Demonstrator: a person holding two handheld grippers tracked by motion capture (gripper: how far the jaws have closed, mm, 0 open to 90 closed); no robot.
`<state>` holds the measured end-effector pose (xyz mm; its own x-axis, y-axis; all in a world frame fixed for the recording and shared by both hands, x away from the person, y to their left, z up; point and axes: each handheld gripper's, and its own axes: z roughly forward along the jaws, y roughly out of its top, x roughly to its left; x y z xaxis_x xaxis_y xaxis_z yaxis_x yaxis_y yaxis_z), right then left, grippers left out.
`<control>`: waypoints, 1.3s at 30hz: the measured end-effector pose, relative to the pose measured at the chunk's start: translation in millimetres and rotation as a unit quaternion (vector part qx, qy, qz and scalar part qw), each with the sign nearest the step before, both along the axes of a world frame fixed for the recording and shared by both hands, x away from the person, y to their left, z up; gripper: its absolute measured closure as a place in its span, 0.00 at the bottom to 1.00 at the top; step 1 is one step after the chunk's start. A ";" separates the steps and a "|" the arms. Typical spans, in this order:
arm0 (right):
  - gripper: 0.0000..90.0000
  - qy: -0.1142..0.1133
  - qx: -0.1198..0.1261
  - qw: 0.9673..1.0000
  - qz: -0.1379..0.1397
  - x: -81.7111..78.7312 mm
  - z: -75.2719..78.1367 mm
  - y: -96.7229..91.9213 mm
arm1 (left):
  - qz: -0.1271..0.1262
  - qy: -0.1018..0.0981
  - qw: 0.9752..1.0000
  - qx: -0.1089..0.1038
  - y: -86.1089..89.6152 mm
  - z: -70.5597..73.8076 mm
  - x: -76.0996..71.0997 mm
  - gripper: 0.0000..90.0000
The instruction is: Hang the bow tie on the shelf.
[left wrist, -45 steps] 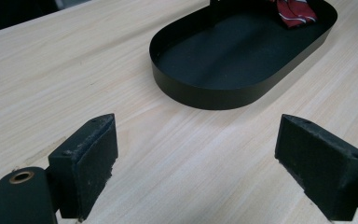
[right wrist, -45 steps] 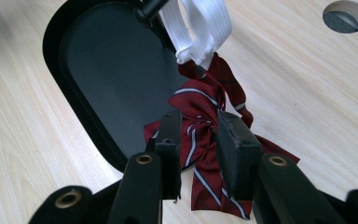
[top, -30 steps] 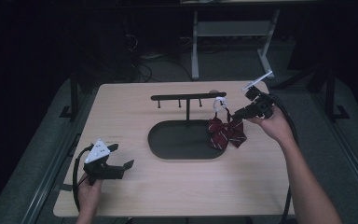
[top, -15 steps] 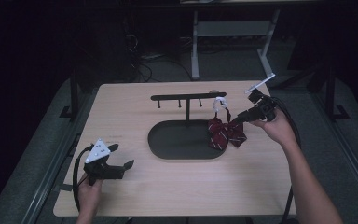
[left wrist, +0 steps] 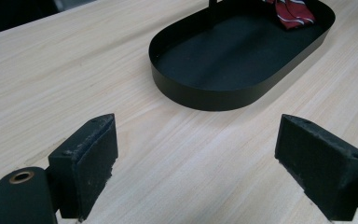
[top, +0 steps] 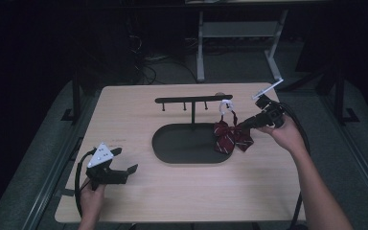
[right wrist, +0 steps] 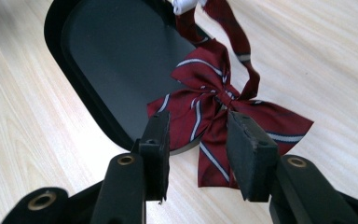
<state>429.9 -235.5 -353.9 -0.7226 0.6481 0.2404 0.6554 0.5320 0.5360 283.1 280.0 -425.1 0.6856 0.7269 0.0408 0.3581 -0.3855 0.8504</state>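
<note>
Right tool (right wrist: 196,154): jaws just been opening, bow tie (right wrist: 214,112) between them, unpinched. Bow tie hangs from rack (top: 194,99), draped over tray (top: 172,148) rim onto worktop (top: 268,191). Left tool (left wrist: 196,172) spread.

Bow tie (left wrist: 289,13) cut off above.

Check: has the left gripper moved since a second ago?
No. The left gripper sits at the same spot by the table's near-left corner, equally far from the black tray.
</note>
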 end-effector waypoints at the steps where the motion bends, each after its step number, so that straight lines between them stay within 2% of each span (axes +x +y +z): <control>1: 0.66 0.002 0.002 1.000 -0.002 -0.9 -1.0 -0.7 | 0.000 0.000 1.000 -0.001 -0.2 -0.1 0.0 0.14; 8: 0.64 0.012 0.004 1.000 0.001 -3.7 -4.6 -4.0 | 0.000 0.000 1.000 -0.001 -0.4 -0.1 -0.1 0.14; 10: 0.65 0.005 0.005 1.000 0.004 -6.1 -4.5 -3.7 | 0.000 0.000 1.000 -0.001 -0.3 0.0 0.0 0.14; 30: 0.61 0.018 0.010 1.000 0.012 -18.7 -23.5 -5.8 | -0.001 -0.001 1.000 0.001 -0.2 -0.4 0.1 0.14; 39: 0.61 0.007 0.011 1.000 0.026 -25.9 -21.2 -1.6 | 0.000 -0.001 1.000 0.001 0.2 -0.1 -0.1 0.14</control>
